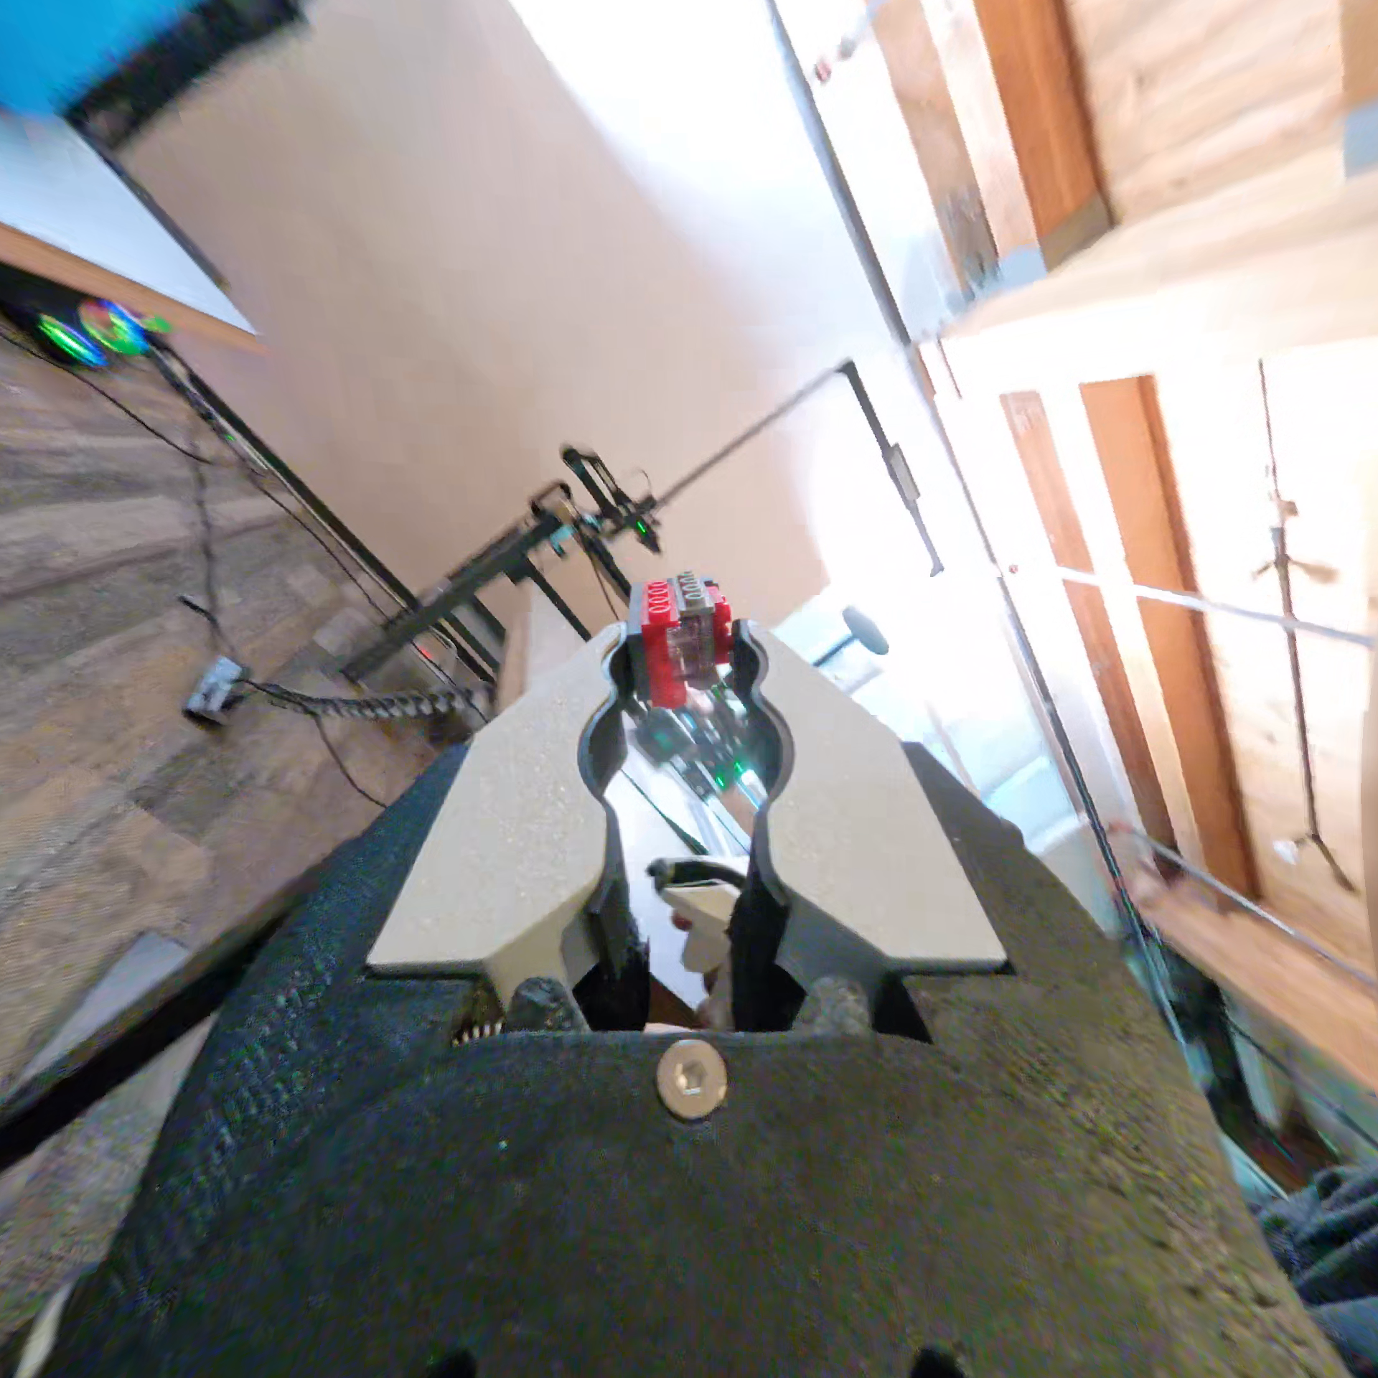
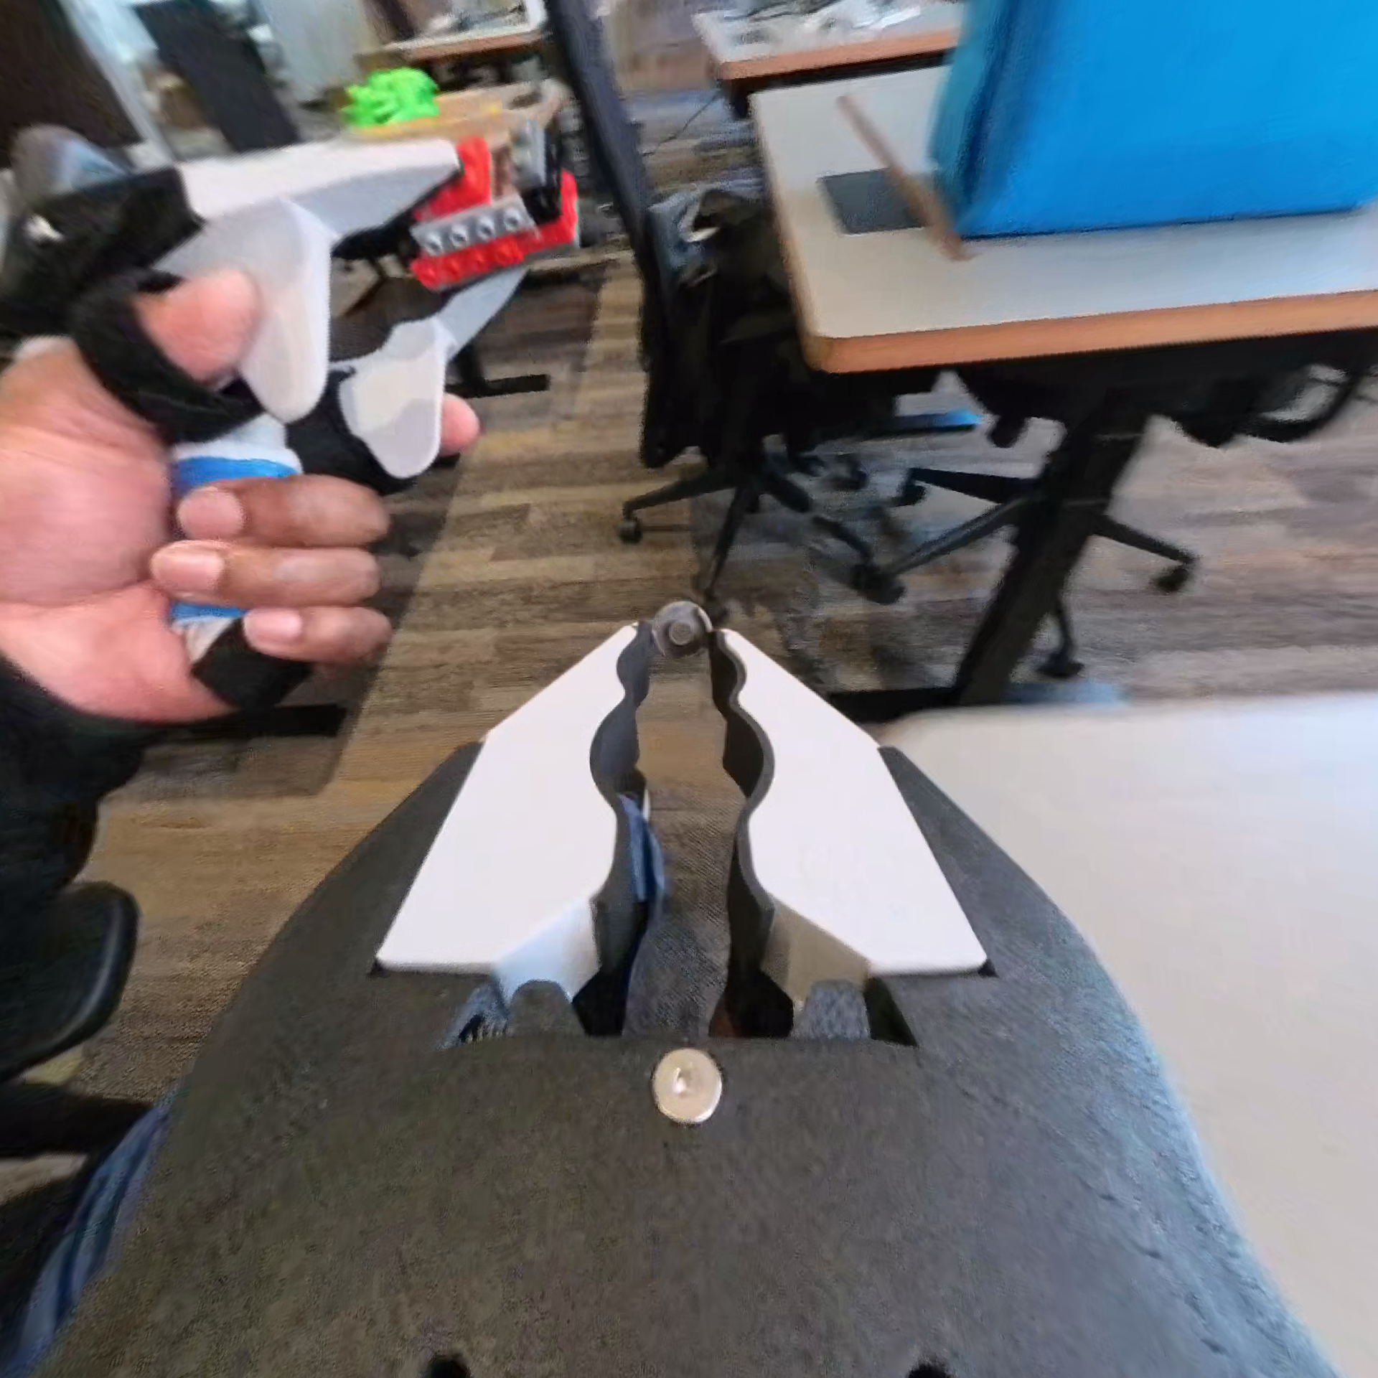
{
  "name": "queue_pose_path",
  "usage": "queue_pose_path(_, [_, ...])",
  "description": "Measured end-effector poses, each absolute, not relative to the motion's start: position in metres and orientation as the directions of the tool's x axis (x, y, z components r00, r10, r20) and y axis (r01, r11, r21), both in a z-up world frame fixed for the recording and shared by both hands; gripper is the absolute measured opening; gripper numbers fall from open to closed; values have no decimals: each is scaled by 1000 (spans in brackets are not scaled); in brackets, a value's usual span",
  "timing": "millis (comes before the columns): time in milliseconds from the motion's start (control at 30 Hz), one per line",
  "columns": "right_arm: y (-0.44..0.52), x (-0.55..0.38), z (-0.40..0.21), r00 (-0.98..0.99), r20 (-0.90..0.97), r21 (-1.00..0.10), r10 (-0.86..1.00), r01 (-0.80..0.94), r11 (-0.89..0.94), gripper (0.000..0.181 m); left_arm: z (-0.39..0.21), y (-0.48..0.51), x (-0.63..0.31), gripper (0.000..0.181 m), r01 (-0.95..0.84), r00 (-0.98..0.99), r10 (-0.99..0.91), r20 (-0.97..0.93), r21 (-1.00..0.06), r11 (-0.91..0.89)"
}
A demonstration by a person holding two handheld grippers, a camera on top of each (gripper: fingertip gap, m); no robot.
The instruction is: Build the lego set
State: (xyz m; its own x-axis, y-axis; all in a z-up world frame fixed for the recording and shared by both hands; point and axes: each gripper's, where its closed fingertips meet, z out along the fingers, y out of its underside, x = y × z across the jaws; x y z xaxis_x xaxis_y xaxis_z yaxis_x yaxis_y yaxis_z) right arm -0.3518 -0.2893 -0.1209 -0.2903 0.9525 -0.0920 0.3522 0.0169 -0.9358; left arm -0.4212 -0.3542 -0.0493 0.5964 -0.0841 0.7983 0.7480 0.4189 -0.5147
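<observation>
My left gripper (image 1: 682,645) is shut on a red and grey lego assembly (image 1: 675,634), held up in the air with the view tilted toward a wall. In the right wrist view the same assembly (image 2: 492,224) shows at upper left, pinched between the left gripper's white fingers (image 2: 335,201), with a person's hand (image 2: 112,522) around the handle. My right gripper (image 2: 680,634) is shut on a small dark grey round lego piece (image 2: 677,632) at its fingertips, lower than the assembly and to its right.
A white table (image 2: 1118,857) lies at the lower right. A desk (image 2: 1044,298) with a blue box (image 2: 1156,112) stands at the upper right, office chairs (image 2: 731,335) beneath and beside it. Carpeted floor lies below. Cables (image 1: 335,701) run across the floor in the left view. One gripper's finger ends stand about 12 centimeters off the other's.
</observation>
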Motion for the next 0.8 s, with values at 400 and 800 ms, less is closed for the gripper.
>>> queue_pose_path(400, [-6,-24,-140,276,26,-808,961,572,-142,16,-62,-89,-171,26,815,439,-276,855,-508,-277])
queue_pose_path(800, [85,21,-159,87,8,-739,996,672,-52,16,-103,100,-54,26,606,396,-279,875,-477,-637])
